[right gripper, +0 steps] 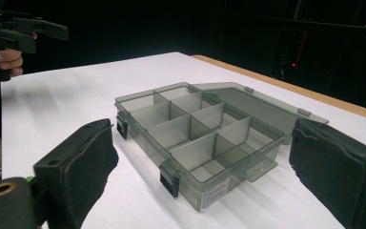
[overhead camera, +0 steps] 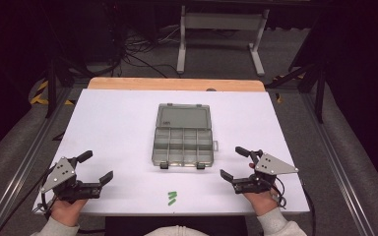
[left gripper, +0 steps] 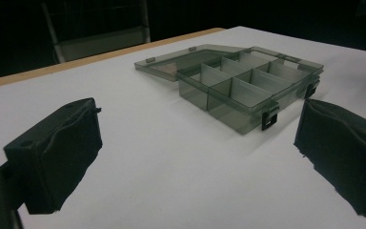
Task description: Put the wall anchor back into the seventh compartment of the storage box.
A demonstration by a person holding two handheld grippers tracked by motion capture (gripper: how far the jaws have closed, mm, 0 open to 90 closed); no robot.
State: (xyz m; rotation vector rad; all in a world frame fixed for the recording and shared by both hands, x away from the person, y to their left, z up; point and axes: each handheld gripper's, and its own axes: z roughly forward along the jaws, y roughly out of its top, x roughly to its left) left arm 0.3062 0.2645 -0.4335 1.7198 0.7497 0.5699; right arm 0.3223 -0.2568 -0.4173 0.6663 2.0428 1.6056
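High view: your left gripper [overhead camera: 97, 168] and right gripper [overhead camera: 234, 163] rest near the front corners of the white table [overhead camera: 118, 123], each with jaws spread and nothing between them. The grey compartment box [overhead camera: 183, 146] lies at mid-table between the two, its lid [overhead camera: 183, 117] folded flat on the far side. Small green pieces [overhead camera: 172, 197] lie by the front edge, apart from both grippers.

Left gripper view: your jaws stand wide apart over bare table; the compartment box [left gripper: 248, 90] lies ahead to the right, latches [left gripper: 269, 118] facing you.

Right gripper view: your jaws stand wide, with the box [right gripper: 198, 138] just ahead, untouched. Your left gripper [right gripper: 21, 29] shows at upper left.
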